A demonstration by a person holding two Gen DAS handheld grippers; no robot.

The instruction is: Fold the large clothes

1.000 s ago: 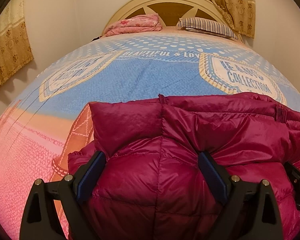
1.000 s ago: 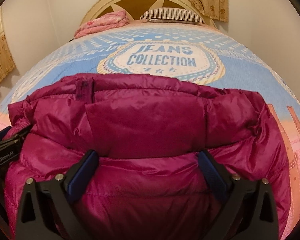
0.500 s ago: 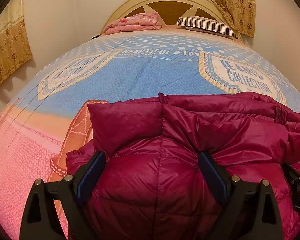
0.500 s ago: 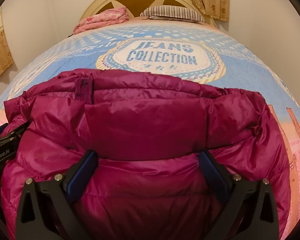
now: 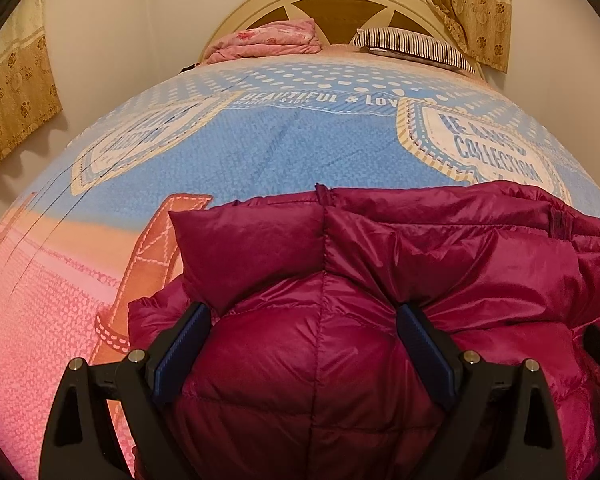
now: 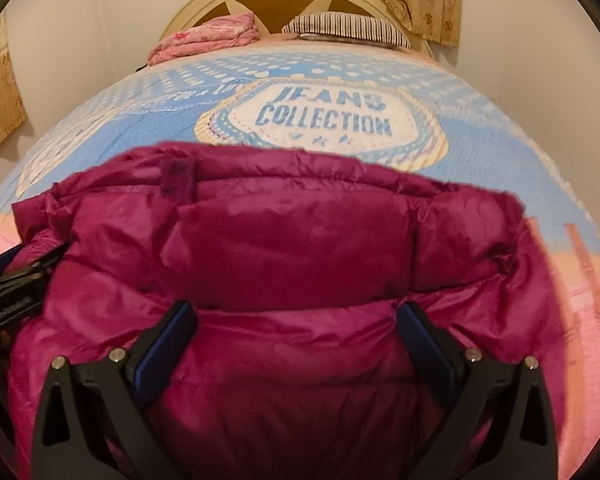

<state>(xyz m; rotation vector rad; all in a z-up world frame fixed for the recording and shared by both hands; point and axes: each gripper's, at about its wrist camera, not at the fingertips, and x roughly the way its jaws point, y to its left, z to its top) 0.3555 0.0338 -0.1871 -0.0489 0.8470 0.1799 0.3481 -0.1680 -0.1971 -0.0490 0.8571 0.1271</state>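
A puffy dark pink jacket [image 5: 400, 272] lies bunched up on the bed [image 5: 260, 152], near its foot edge. The left hand-held gripper [image 5: 304, 340] has its fingers spread wide, with a fat lump of jacket between them. The right hand-held gripper [image 6: 300, 336] is spread wide too, around the jacket's other side. A striped pillow [image 6: 340, 26] and a folded pink blanket [image 6: 212, 38] sit at the head edge.
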